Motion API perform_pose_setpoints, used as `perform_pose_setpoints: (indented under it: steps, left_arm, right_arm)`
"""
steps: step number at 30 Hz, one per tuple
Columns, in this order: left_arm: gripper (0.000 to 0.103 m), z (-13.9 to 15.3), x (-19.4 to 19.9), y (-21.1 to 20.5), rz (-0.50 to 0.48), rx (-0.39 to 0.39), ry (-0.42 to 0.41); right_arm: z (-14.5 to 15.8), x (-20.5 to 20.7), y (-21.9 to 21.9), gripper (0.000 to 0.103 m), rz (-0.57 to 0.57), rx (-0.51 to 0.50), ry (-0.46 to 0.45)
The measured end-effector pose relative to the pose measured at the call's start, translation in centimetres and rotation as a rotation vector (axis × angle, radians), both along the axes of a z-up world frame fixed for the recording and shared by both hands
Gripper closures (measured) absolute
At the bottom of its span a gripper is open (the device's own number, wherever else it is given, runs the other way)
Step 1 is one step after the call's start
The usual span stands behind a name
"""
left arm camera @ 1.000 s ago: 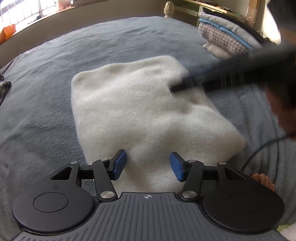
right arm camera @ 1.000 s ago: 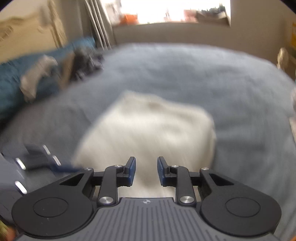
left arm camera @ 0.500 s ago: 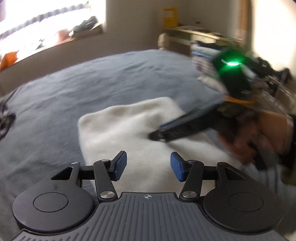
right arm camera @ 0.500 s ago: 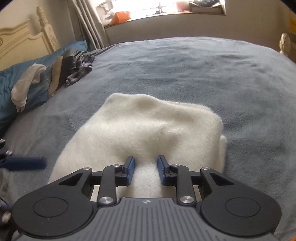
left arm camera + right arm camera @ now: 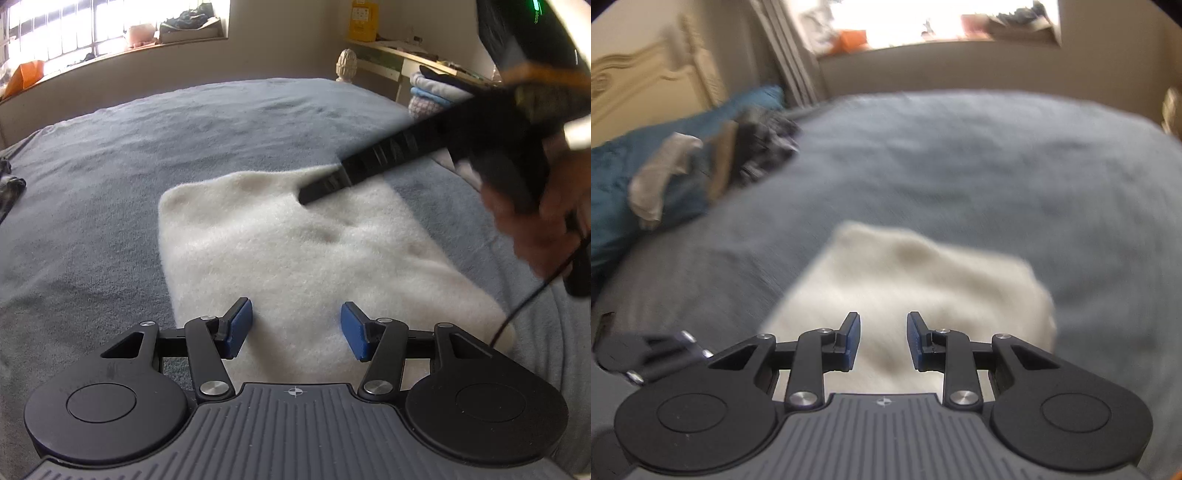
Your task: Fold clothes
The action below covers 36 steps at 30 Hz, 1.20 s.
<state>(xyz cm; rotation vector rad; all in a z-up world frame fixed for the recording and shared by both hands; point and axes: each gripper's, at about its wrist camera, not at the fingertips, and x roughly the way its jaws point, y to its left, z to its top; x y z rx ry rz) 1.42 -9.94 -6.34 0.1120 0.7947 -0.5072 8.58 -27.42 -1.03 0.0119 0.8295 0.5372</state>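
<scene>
A folded white fuzzy garment (image 5: 306,251) lies flat on the grey-blue bed cover (image 5: 110,177). My left gripper (image 5: 297,328) hovers open over the garment's near edge, with nothing between its blue pads. In the left wrist view the right gripper (image 5: 332,181) comes in from the right, blurred, with its tip over the garment's far right part and a hand (image 5: 535,221) holding it. In the right wrist view the right gripper (image 5: 882,339) stands open and empty above the same garment (image 5: 916,280). The left gripper (image 5: 646,354) shows at the lower left there.
A stack of folded clothes (image 5: 432,92) sits at the bed's far right beside a bedpost finial (image 5: 345,64). Unfolded clothes (image 5: 701,162) lie on a teal pillow (image 5: 613,192) by the cream headboard (image 5: 639,85). Grey-blue cover stretches around the garment.
The right gripper swept across the garment's top and has drawn back and up toward its far right side. The left gripper stayed open over the near edge. The garment lies as before.
</scene>
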Motion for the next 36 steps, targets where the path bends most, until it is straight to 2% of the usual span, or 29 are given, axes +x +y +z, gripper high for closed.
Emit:
perform_pose_setpoints:
  steps: [2, 4, 6, 7, 11, 14, 17, 18, 19, 21, 23, 26, 27, 28, 29, 31, 34, 36]
  left_arm:
    - [0.05, 0.2, -0.2, 0.6, -0.008, -0.026, 0.006]
    - [0.05, 0.1, -0.5, 1.5, -0.011, -0.065, 0.018]
    - [0.05, -0.1, -0.7, 2.4, -0.006, -0.09, 0.032]
    - [0.05, -0.3, -0.8, 2.8, 0.001, -0.096, 0.041]
    - [0.05, -0.1, -1.3, 4.4, 0.003, -0.167, 0.055]
    - [0.05, -0.5, -1.4, 5.6, 0.009, -0.2, 0.084]
    - [0.05, -1.2, -1.6, 6.6, 0.007, -0.222, 0.119]
    - [0.05, -1.5, -1.6, 6.8, 0.006, -0.234, 0.131]
    - [0.05, -1.7, -1.6, 7.1, 0.005, -0.246, 0.142]
    - [0.05, -2.2, -1.6, 7.5, 0.003, -0.271, 0.166]
    - [0.05, -2.8, -1.6, 8.0, 0.001, -0.295, 0.189]
    - [0.05, -3.6, -1.6, 8.7, -0.001, -0.332, 0.224]
    - [0.05, -3.8, -1.6, 8.9, -0.002, -0.344, 0.236]
    - [0.05, -4.1, -1.6, 9.1, -0.003, -0.356, 0.248]
    - [0.05, -4.3, -1.6, 9.4, -0.004, -0.368, 0.26]
    - [0.05, -4.6, -1.5, 9.4, -0.008, -0.374, 0.272]
    - [0.05, -4.8, -1.4, 9.5, -0.022, -0.404, 0.277]
    - [0.05, -5.0, -1.4, 9.6, -0.03, -0.413, 0.273]
  right_arm:
    - [0.3, 0.3, 0.9, 0.073, 0.05, 0.012, -0.02]
    - [-1.1, 1.2, 1.9, 0.074, 0.086, -0.028, 0.009]
    - [-4.4, 1.9, 3.2, 0.074, 0.132, -0.147, 0.046]
    - [-5.0, 1.9, 3.4, 0.073, 0.148, -0.168, 0.032]
    - [-2.1, 2.9, 4.3, 0.075, 0.153, -0.174, 0.063]
    - [0.1, 2.6, 6.0, 0.075, 0.239, -0.167, -0.006]
    - [-3.4, 2.9, 8.1, 0.075, 0.306, -0.274, 0.041]
    - [-4.8, 3.1, 8.4, 0.074, 0.317, -0.289, 0.046]
    - [-5.5, 3.2, 8.1, 0.074, 0.317, -0.262, 0.042]
    - [-4.4, 4.3, 7.9, 0.074, 0.302, -0.246, 0.107]
    - [-2.7, 4.6, 8.5, 0.074, 0.297, -0.276, 0.13]
    - [-0.3, 3.4, 10.0, 0.074, 0.361, -0.306, 0.06]
    - [-0.1, 3.1, 10.5, 0.074, 0.388, -0.316, 0.052]
    - [-0.9, 3.1, 11.1, 0.074, 0.417, -0.326, 0.081]
    - [-2.1, 3.0, 11.6, 0.075, 0.438, -0.354, 0.109]
    - [-4.5, 2.1, 11.6, 0.074, 0.445, -0.382, 0.087]
    - [-2.6, 2.6, 12.8, 0.074, 0.406, -0.421, 0.15]
    - [-0.7, 1.2, 13.5, 0.075, 0.48, -0.476, 0.116]
